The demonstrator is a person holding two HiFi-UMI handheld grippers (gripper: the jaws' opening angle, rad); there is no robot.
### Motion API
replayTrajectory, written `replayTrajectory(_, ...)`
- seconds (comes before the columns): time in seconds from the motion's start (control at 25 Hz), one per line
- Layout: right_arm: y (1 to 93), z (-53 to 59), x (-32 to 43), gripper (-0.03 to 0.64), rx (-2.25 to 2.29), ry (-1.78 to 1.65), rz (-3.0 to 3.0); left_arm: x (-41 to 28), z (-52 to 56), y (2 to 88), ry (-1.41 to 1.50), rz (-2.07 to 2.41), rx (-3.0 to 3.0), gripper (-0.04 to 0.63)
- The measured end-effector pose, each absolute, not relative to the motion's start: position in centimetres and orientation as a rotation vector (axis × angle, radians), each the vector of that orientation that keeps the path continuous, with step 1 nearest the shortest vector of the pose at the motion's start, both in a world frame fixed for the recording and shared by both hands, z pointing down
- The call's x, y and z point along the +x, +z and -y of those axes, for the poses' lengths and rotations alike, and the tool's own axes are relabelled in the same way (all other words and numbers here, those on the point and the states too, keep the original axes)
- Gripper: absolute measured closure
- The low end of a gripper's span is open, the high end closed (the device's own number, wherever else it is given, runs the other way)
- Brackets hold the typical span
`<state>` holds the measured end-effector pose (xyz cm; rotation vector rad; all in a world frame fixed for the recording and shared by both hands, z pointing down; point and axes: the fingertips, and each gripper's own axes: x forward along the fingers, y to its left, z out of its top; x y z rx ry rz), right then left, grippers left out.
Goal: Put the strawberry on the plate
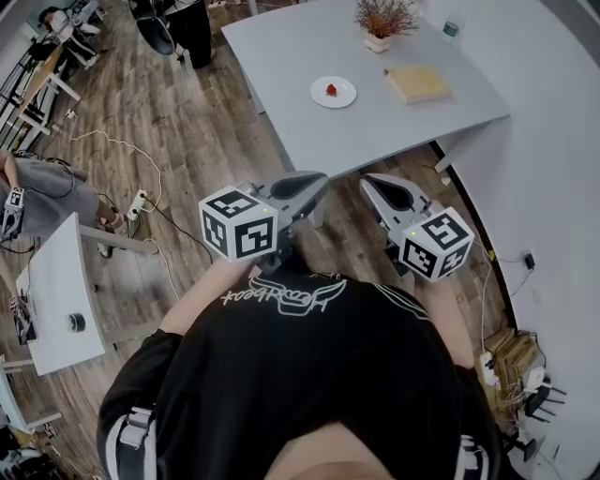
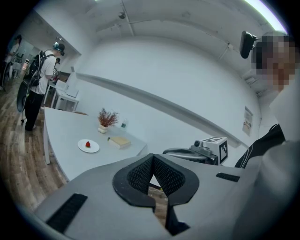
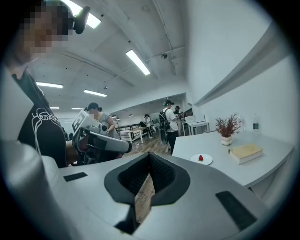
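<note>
Entry, both tools at the body. Left gripper (image 1: 312, 182) and right gripper (image 1: 377, 184) were held side by side just in front of the person's black shirt (image 1: 309, 375), pointing nearly level toward the table (image 1: 281, 56). Left gripper view: pads pressed together at the tips, nothing between them, only floor showing through the slot behind. Right gripper view: the same, jaws closed and empty. Judged a rest carry: tools tucked in and closed because nothing was within reach of them.

A stretch of wooden floor (image 1: 206, 122) lay between the person and the table, so the grippers stood well apart from every object on it.

On the table, the strawberry (image 1: 330, 90) sat on the white plate (image 1: 345, 97), roughly at its centre, upright as far as could be told. Judged: the goal state was already met, which fits the idle stance.

Further back lay a tan book (image 1: 418, 82), apart from the plate; beyond it stood a potted dried plant (image 1: 382, 23) and a small bottle (image 1: 451, 28).
</note>
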<state>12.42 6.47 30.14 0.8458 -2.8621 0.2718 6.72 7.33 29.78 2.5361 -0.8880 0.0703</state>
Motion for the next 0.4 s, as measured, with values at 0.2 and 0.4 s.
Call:
replayTrajectory(0.2,30.39,-5.88,11.98,0.609,0.838,0.266,2.854,6.27,-6.84,30.07,0.074,0.891,2.531,0.589)
replayTrajectory(0.4,30.34,-5.42,11.68,0.609,0.836,0.263,2.853,5.98,-6.27,30.3,0.079,0.893,2.52,0.589)
